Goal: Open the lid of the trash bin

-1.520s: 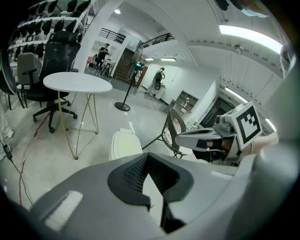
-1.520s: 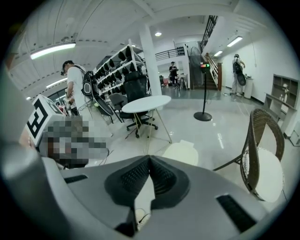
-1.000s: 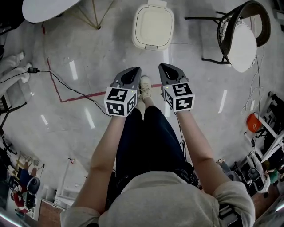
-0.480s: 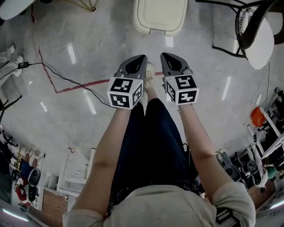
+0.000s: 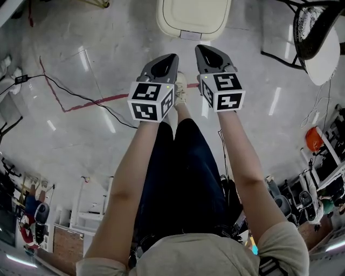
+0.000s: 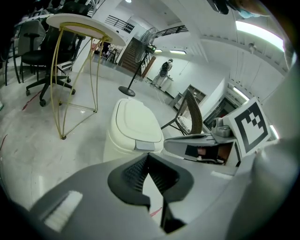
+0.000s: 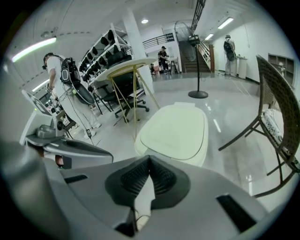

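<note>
The trash bin (image 5: 193,15) stands on the floor at 12 o'clock in the head view. Its lid is down, and its grey front tab (image 5: 190,35) is on the edge facing the person. The left gripper (image 5: 170,57) and right gripper (image 5: 201,50) are held side by side above the floor, both short of the bin and clear of it. Each gripper view shows its jaws closed tip to tip with nothing between them. From the left jaws the tab lies at about 1 o'clock; from the right jaws it lies near 12. The lid's long axis runs 12 to 6, in line with both grippers. Judgement: the right gripper is the nearer and the better aligned to reach the tab.
</note>
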A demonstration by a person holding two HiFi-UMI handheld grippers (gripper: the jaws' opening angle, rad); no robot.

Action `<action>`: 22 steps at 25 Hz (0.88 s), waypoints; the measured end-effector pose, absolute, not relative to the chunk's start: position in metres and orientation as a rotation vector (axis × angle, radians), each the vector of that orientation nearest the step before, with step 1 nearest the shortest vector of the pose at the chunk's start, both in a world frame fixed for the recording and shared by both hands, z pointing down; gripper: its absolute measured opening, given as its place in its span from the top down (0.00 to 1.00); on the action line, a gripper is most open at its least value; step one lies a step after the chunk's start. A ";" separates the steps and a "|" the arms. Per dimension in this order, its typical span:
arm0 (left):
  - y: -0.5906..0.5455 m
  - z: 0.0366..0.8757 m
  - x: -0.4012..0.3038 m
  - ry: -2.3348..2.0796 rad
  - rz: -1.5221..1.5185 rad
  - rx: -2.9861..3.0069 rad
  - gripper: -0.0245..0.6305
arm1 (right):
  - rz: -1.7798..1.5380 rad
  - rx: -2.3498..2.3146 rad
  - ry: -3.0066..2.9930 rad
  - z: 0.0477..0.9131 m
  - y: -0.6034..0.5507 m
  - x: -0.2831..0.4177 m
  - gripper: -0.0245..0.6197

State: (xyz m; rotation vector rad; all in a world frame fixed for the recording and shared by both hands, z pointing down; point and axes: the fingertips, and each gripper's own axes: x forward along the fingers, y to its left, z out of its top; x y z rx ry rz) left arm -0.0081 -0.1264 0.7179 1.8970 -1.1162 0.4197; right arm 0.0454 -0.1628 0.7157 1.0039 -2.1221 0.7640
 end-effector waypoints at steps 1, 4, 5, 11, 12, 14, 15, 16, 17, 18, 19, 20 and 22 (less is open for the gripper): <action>-0.128 0.720 -0.008 -1.115 0.421 1.898 0.95 | 0.761 1.004 -2.121 0.719 -0.167 0.045 0.95; -0.135 0.726 -0.009 -1.121 0.434 1.906 0.95 | 0.752 0.991 -2.114 0.727 -0.175 0.042 0.95; -0.137 0.727 -0.010 -1.125 0.437 1.908 0.95 | 0.750 0.986 -2.112 0.730 -0.178 0.041 0.95; -0.149 0.732 -0.013 -1.145 0.425 1.903 0.95 | 0.759 0.973 -2.087 0.744 -0.181 0.036 0.95; -0.151 0.734 -0.014 -1.146 0.426 1.900 0.95 | 0.760 0.973 -2.084 0.746 -0.182 0.036 0.95; -0.153 0.736 -0.015 -1.154 0.424 1.891 0.95 | 0.761 0.972 -2.074 0.750 -0.184 0.034 0.95; -0.154 0.737 -0.016 -1.158 0.423 1.889 0.95 | 0.762 0.971 -2.069 0.752 -0.185 0.033 0.95; -0.155 0.738 -0.017 -1.161 0.422 1.888 0.95 | 0.764 0.970 -2.064 0.754 -0.186 0.033 0.95; -0.155 0.738 -0.017 -1.162 0.421 1.886 0.95 | 0.768 0.970 -2.059 0.756 -0.186 0.032 0.95; -0.155 0.739 -0.016 -1.160 0.420 1.884 0.95 | 0.770 0.971 -2.055 0.757 -0.186 0.032 0.95; -0.154 0.740 -0.015 -1.157 0.421 1.881 0.95 | 0.768 0.971 -2.053 0.758 -0.186 0.031 0.95; -0.154 0.741 -0.014 -1.155 0.421 1.880 0.95 | 0.762 0.970 -2.051 0.759 -0.186 0.031 0.95; -0.154 0.742 -0.013 -1.152 0.420 1.879 0.95 | 0.751 0.969 -2.047 0.760 -0.188 0.030 0.95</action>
